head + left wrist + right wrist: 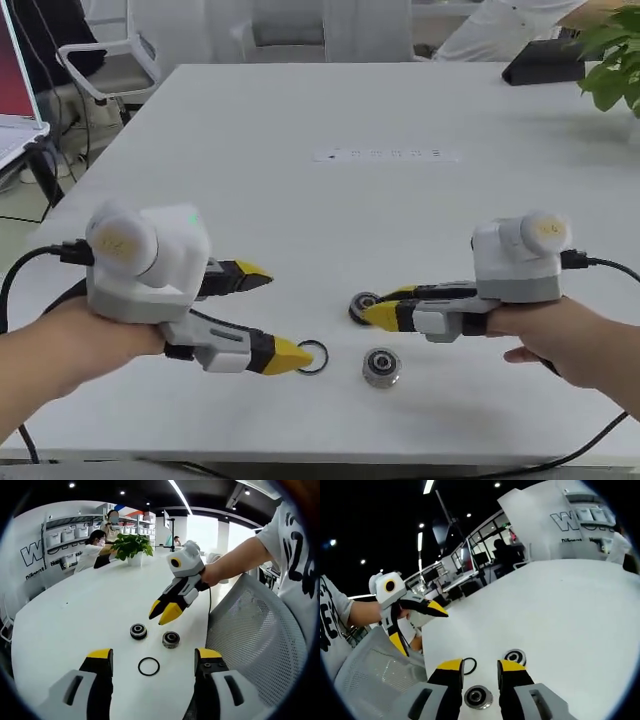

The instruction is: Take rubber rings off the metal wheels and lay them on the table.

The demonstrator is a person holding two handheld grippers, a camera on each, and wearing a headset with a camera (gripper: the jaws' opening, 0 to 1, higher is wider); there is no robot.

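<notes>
Farther off, potted plant (612, 60) and chair (110, 60) around the table (300, 200).

The person is wearing a white T-shirt (290, 555) carrying bold black print, and its short sleeve (272, 527) is ending above the elbow. The left gripper (280, 316) is showing a white and grey body, two black jaws that are tapering into bright yellow ends with grey slotted bases behind them, and a black cable (30, 262) trailing from its rear. The right gripper (372, 308) is showing the same white and grey body and black-and-yellow jaws, with its own black cable (605, 265) leaving the back.
</notes>
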